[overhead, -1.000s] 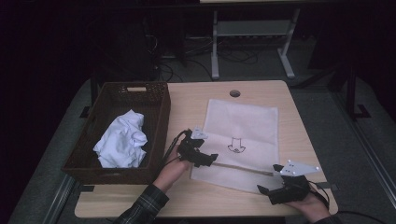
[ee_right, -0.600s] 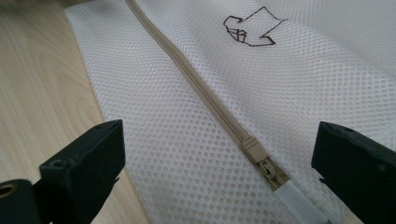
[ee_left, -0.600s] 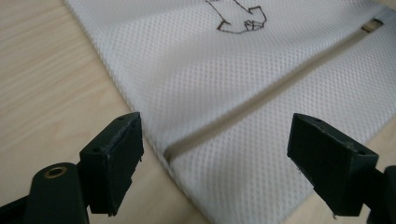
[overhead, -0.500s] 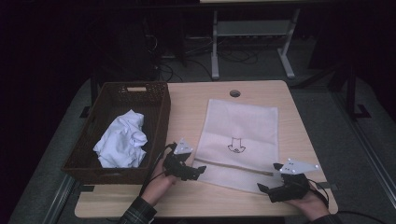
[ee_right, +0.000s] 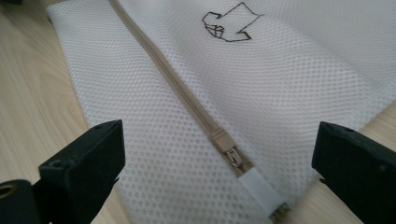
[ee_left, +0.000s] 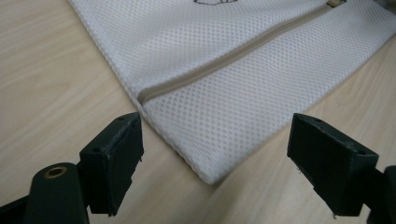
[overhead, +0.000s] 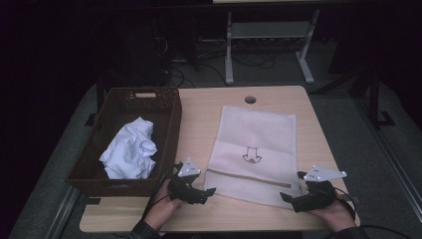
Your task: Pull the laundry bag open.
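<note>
With both tongs released, my left tongs (overhead: 208, 191) near the closed zip end and my right tongs (overhead: 287, 197) at the zip pull (ee_right: 232, 156), I judge I must pinch the mesh bag (overhead: 259, 144) lying flat on the desk (overhead: 199, 114) and unzip it.

high view: above, facing forward-down | claw views: close, low over table | shared: mesh bag (overhead: 254, 149) zipper (ee_right: 187, 100)

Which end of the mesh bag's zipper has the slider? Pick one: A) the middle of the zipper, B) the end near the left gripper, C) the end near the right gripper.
C: the slider sits at the zipper's end on the mesh bag, between the right gripper's open fingers.
</note>
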{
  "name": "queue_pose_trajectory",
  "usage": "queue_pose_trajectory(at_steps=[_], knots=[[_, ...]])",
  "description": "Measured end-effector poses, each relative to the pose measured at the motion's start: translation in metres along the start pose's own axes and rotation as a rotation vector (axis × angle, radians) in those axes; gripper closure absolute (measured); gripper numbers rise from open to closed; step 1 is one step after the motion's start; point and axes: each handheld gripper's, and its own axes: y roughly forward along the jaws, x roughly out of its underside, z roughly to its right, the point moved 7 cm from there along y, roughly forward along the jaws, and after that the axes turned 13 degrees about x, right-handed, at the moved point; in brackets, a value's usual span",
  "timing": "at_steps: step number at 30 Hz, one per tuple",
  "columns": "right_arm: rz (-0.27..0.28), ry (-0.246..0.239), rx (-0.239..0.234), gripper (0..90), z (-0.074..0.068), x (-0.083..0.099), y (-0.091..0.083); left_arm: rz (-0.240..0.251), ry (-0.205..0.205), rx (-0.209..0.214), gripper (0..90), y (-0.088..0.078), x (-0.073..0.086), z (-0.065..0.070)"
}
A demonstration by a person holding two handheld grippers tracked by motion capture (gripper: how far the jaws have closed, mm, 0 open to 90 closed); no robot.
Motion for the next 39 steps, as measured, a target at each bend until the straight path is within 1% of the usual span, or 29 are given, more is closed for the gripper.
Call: queue_pose_trajectory(at_steps=[1,3,6,9,13,15,17,18,20,21,23,26,28,30,35,38,39], knots=[[-0.001,0.001,-0.002,2.2,0.002,0.000,0.000,0.004,0.001,0.003,18.0,0.000,0.001,0.001],[-0.009,-0.006,-0.001,4.7,0.006,0.001,-0.001,-0.007,0.025,-0.006,18.0,-0.001,0.004,0.004],[-0.016,-0.020,0.003,6.0,0.012,0.003,-0.001,-0.015,0.032,-0.019,18.0,-0.003,0.007,0.005],[-0.021,-0.030,-0.004,6.2,0.014,0.004,0.000,-0.017,0.020,-0.014,17.9,-0.004,0.010,0.005],[-0.039,-0.046,-0.016,7.3,0.017,0.007,0.004,-0.022,0.023,-0.014,17.9,-0.002,0.009,0.007],[-0.052,-0.056,-0.019,10.2,0.019,0.011,0.005,-0.028,0.018,-0.014,17.9,-0.002,0.009,0.007],[-0.059,-0.054,-0.023,12.3,0.021,0.014,0.006,-0.032,0.004,0.010,17.9,-0.002,0.008,0.007],[-0.061,-0.053,-0.030,13.4,0.021,0.016,0.006,-0.027,-0.002,0.022,17.9,-0.003,0.008,0.008],[-0.082,-0.054,-0.036,14.3,0.023,0.020,0.007,-0.022,-0.005,0.033,17.9,-0.002,0.007,0.009],[-0.088,-0.054,-0.038,14.9,0.023,0.021,0.007,-0.023,-0.004,0.036,17.8,-0.002,0.008,0.009],[-0.097,-0.059,-0.042,15.8,0.024,0.023,0.008,-0.040,0.008,0.044,15.5,-0.001,0.009,0.011],[-0.092,-0.059,-0.044,18.8,0.025,0.023,0.007,-0.055,0.016,0.055,14.2,0.002,0.011,0.013],[-0.098,-0.070,-0.044,20.9,0.024,0.024,0.008,-0.057,0.019,0.067,13.2,0.002,0.011,0.014],[-0.110,-0.088,-0.040,22.5,0.023,0.026,0.009,-0.044,0.012,0.078,12.9,0.002,0.010,0.014],[-0.099,-0.100,-0.042,32.3,0.020,0.026,0.007,-0.012,-0.008,0.102,13.0,-0.002,0.006,0.013],[-0.099,-0.095,-0.036,37.3,0.019,0.026,0.005,0.007,-0.011,0.116,13.0,-0.004,0.003,0.013],[-0.100,-0.093,-0.033,39.3,0.019,0.026,0.005,0.018,-0.015,0.127,13.0,-0.005,0.002,0.014]])
